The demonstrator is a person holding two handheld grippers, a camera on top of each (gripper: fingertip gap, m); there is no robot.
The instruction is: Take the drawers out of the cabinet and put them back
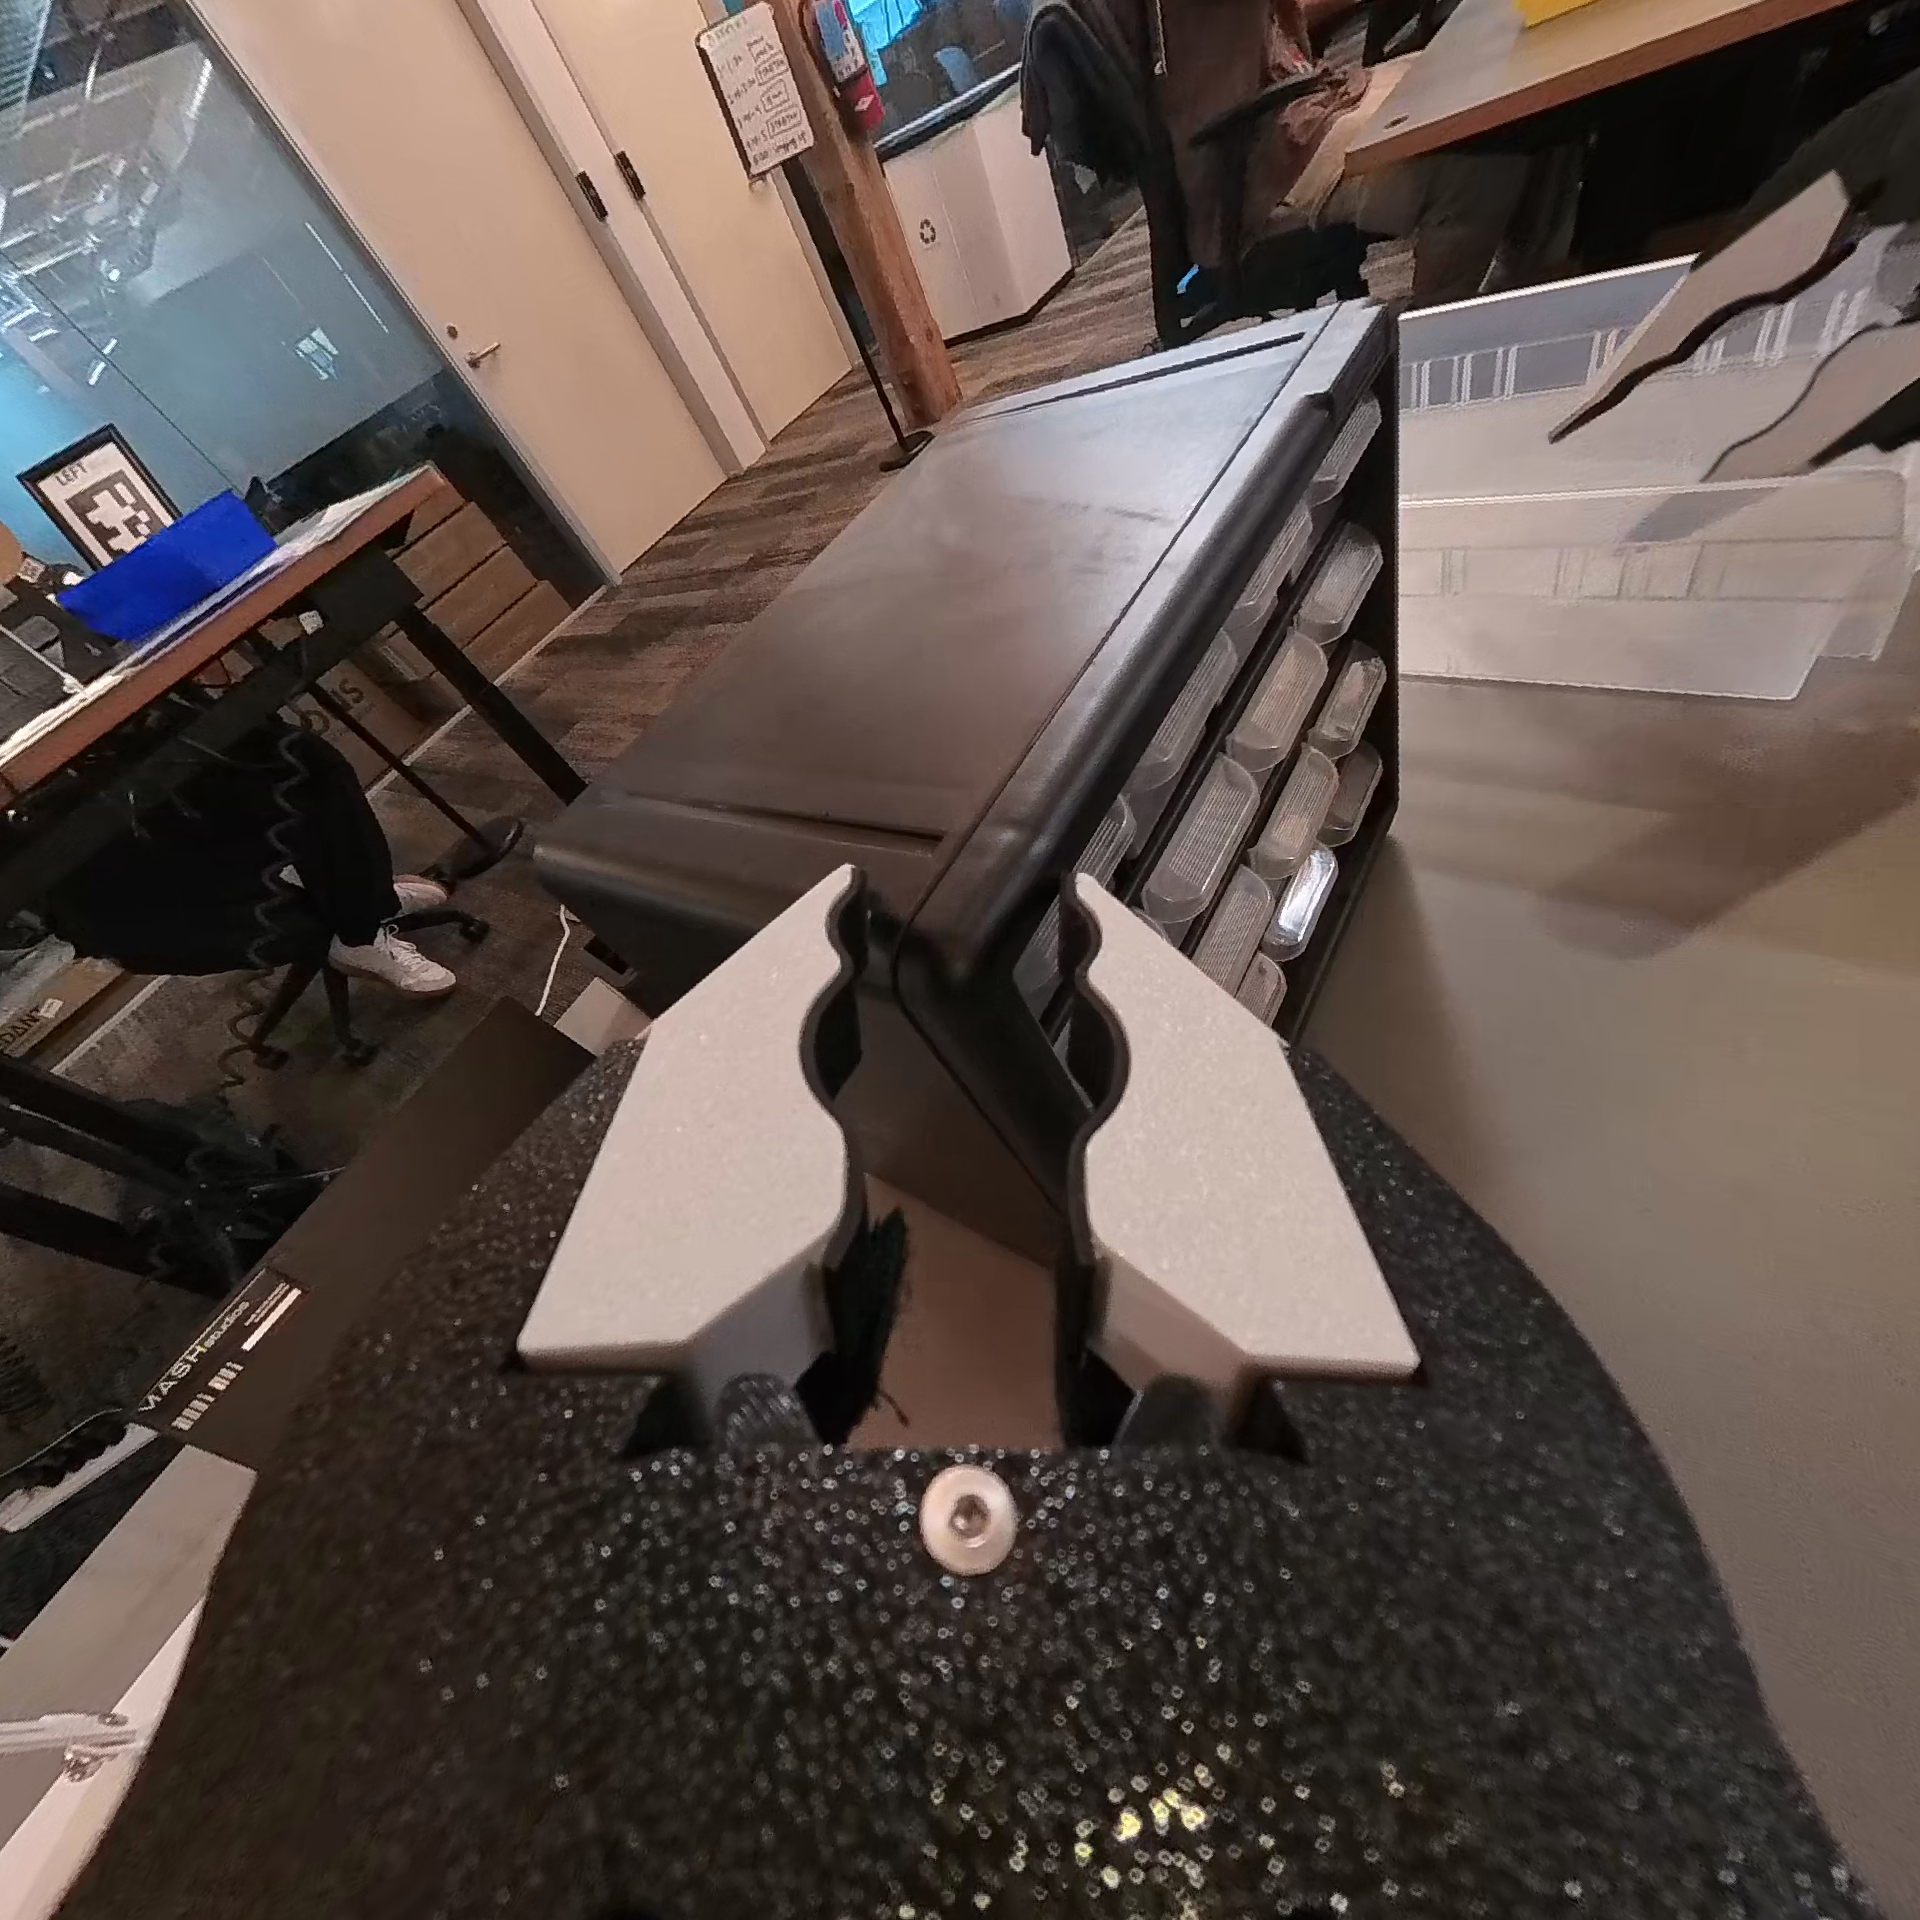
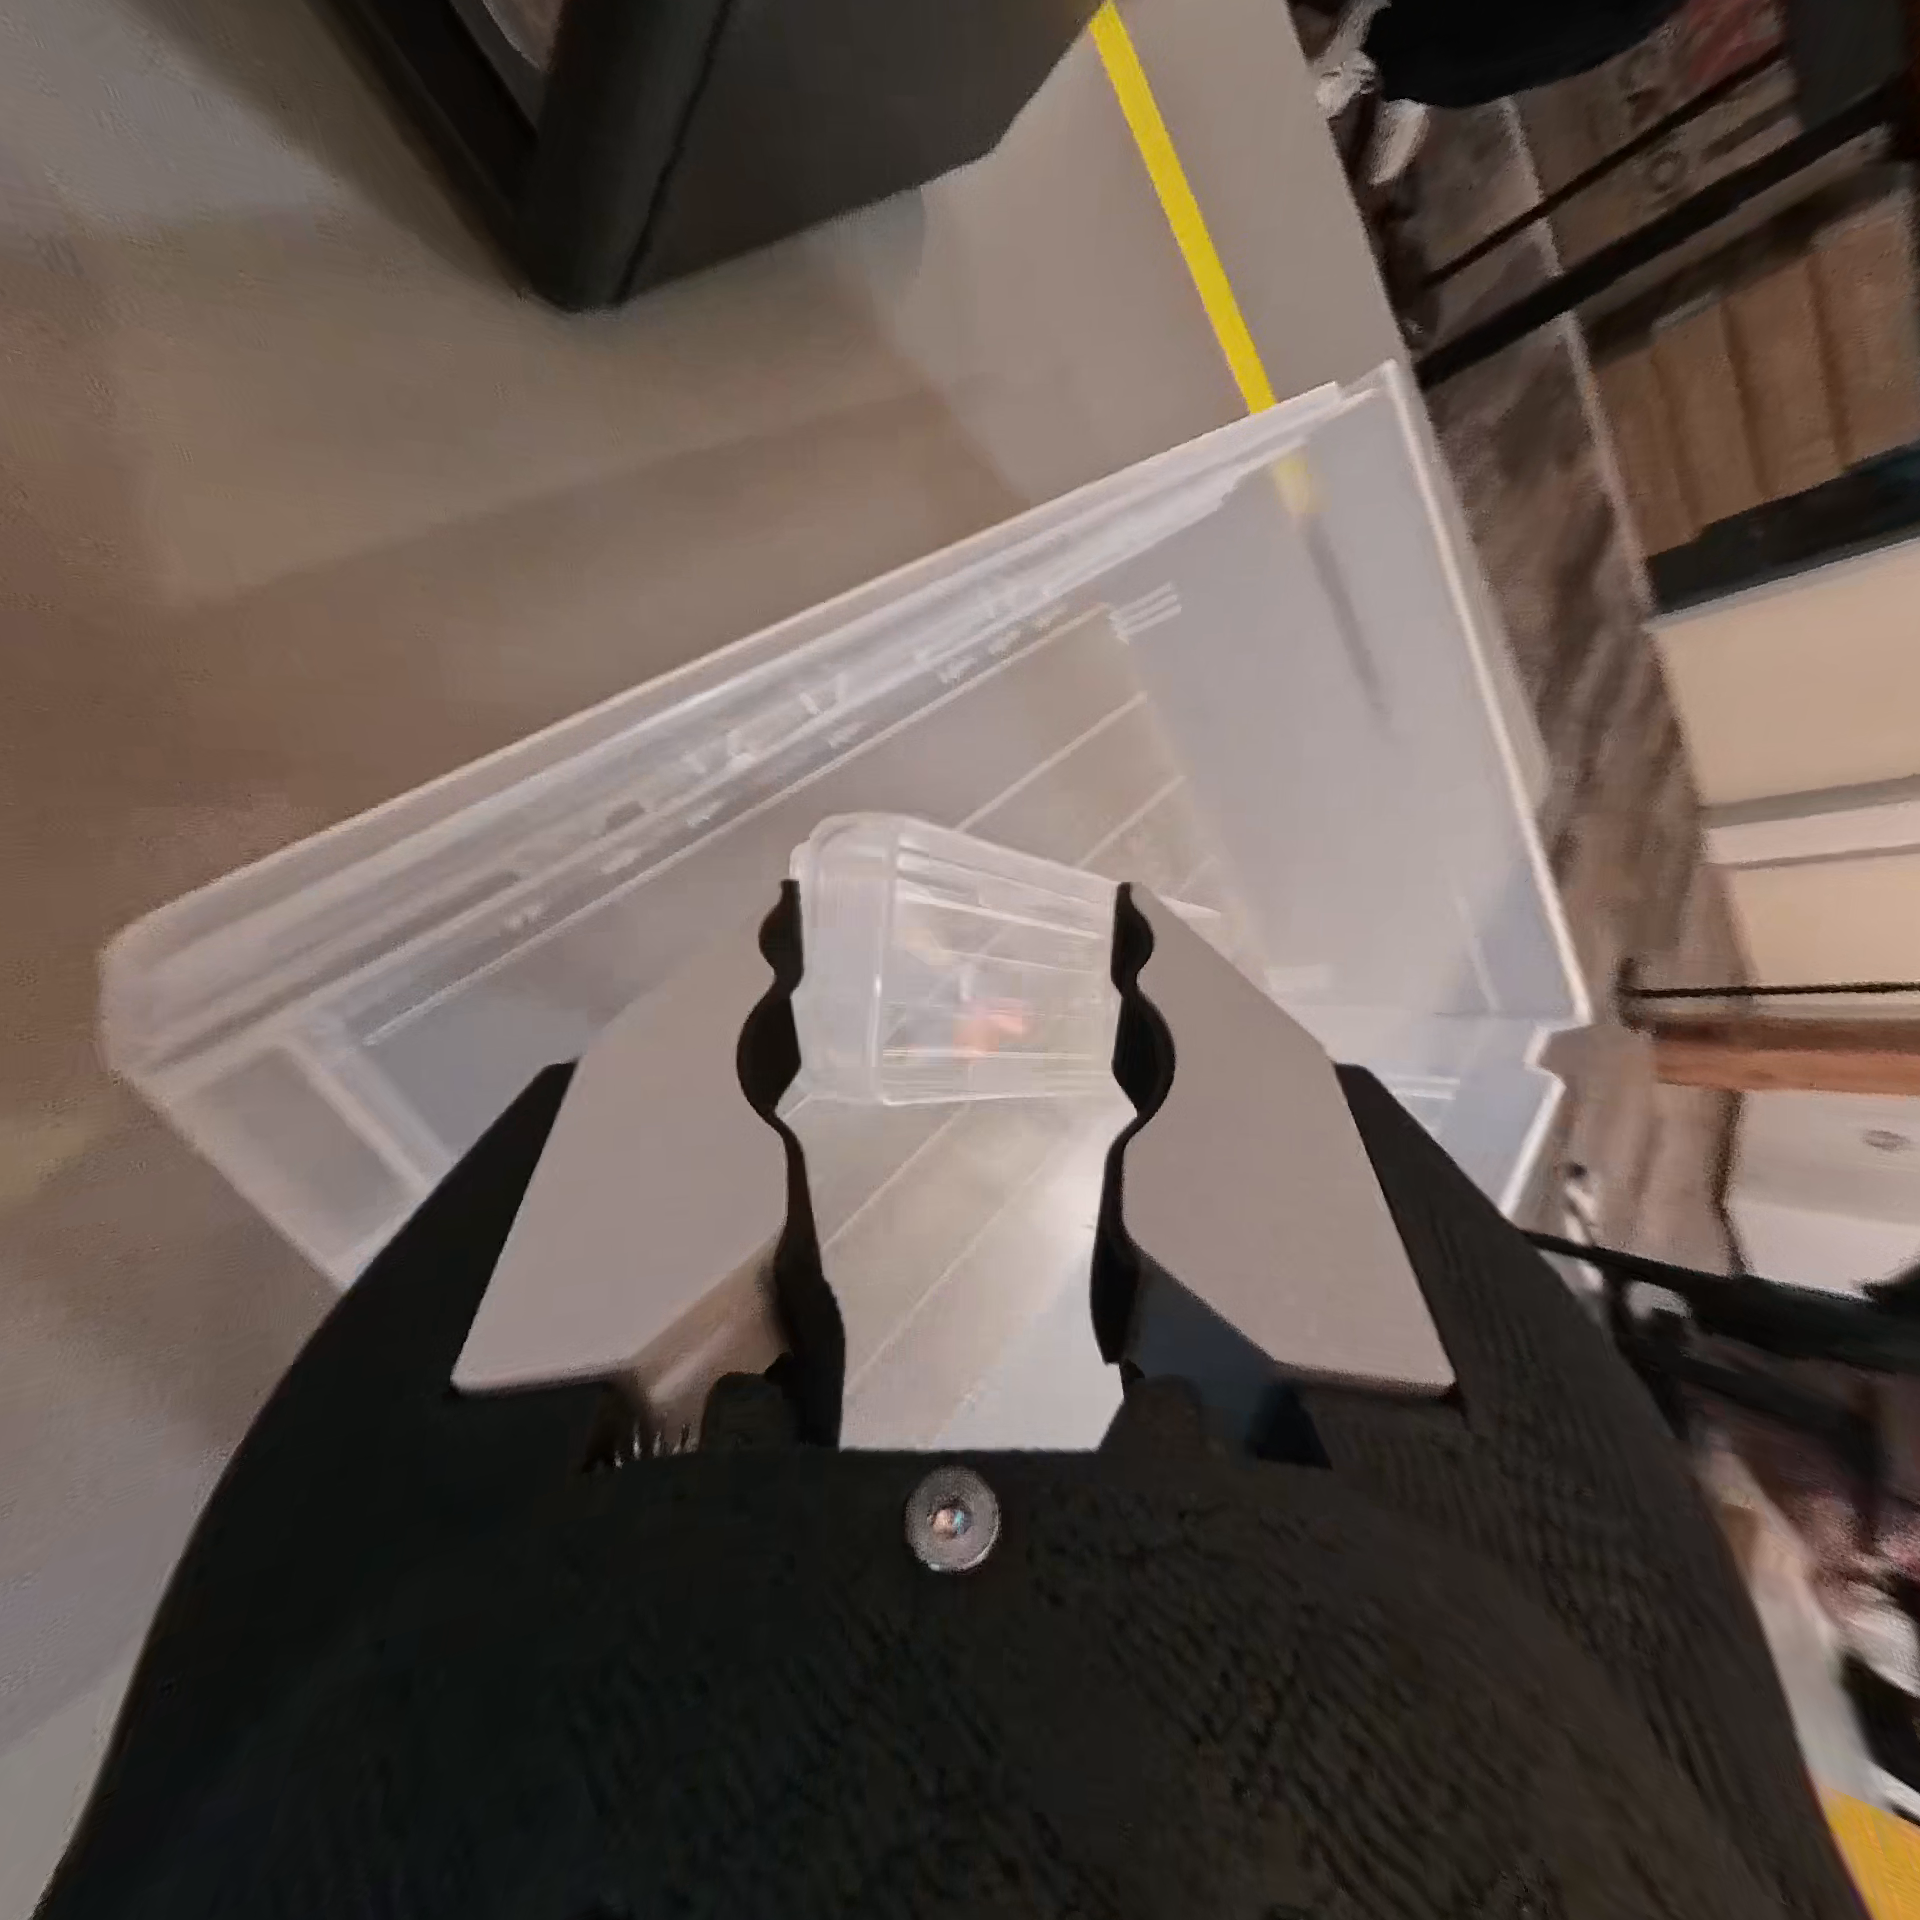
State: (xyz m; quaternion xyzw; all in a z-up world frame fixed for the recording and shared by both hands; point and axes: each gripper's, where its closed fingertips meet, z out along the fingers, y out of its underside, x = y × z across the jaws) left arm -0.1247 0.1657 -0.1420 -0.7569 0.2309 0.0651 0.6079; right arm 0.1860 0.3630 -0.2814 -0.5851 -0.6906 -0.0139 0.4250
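Observation:
A black cabinet (image 1: 987, 582) with several small clear drawers (image 1: 1278, 707) in its front stands on the grey table. My left gripper (image 1: 961, 914) straddles its near top front edge, one finger on each side, clamped on the rim. My right gripper (image 2: 956, 914) is open above a large clear plastic bin (image 2: 416, 987). A small clear drawer (image 2: 966, 987) with something orange inside lies tilted in the bin, just past and between my fingertips. The right gripper also shows in the left wrist view (image 1: 1704, 353) over the bin (image 1: 1538, 582). The cabinet's corner shows in the right wrist view (image 2: 675, 156).
The grey table (image 1: 1558, 1039) runs right of the cabinet. A yellow tape line (image 2: 1184, 229) marks the table near its edge, beyond the bin. Behind are a desk with a blue box (image 1: 166, 571), office chairs and a wooden post (image 1: 883, 208).

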